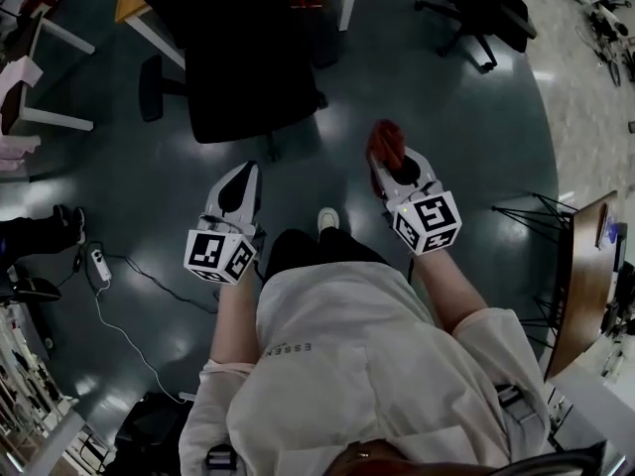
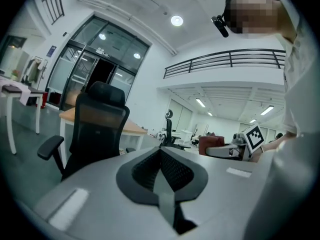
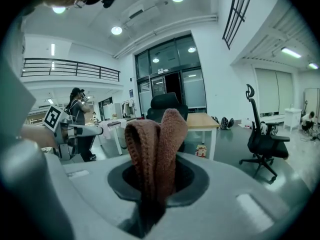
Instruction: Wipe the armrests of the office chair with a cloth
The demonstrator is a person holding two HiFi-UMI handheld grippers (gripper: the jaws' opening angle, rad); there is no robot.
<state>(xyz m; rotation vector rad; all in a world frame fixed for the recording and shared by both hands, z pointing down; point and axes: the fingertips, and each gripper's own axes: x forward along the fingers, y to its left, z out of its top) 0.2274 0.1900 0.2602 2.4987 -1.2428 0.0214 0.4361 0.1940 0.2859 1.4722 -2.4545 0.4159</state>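
Note:
A black office chair point(image 1: 248, 77) stands ahead of me, with one armrest point(image 1: 151, 87) sticking out on its left side. My right gripper point(image 1: 389, 162) is shut on a rust-red cloth point(image 1: 385, 142); in the right gripper view the folded cloth point(image 3: 156, 144) rises out of the jaws. My left gripper point(image 1: 243, 175) is shut with nothing in it. Both are held in the air short of the chair, not touching it. The left gripper view shows the chair point(image 2: 97, 124) and its armrest point(image 2: 50, 146) beyond the closed jaws.
A wooden-topped desk point(image 1: 129, 8) stands behind the chair. A second black chair point(image 1: 476, 8) is at the back right and a white table point(image 1: 40, 77) at the left. A cable with a power strip point(image 1: 99, 266) lies on the floor to my left.

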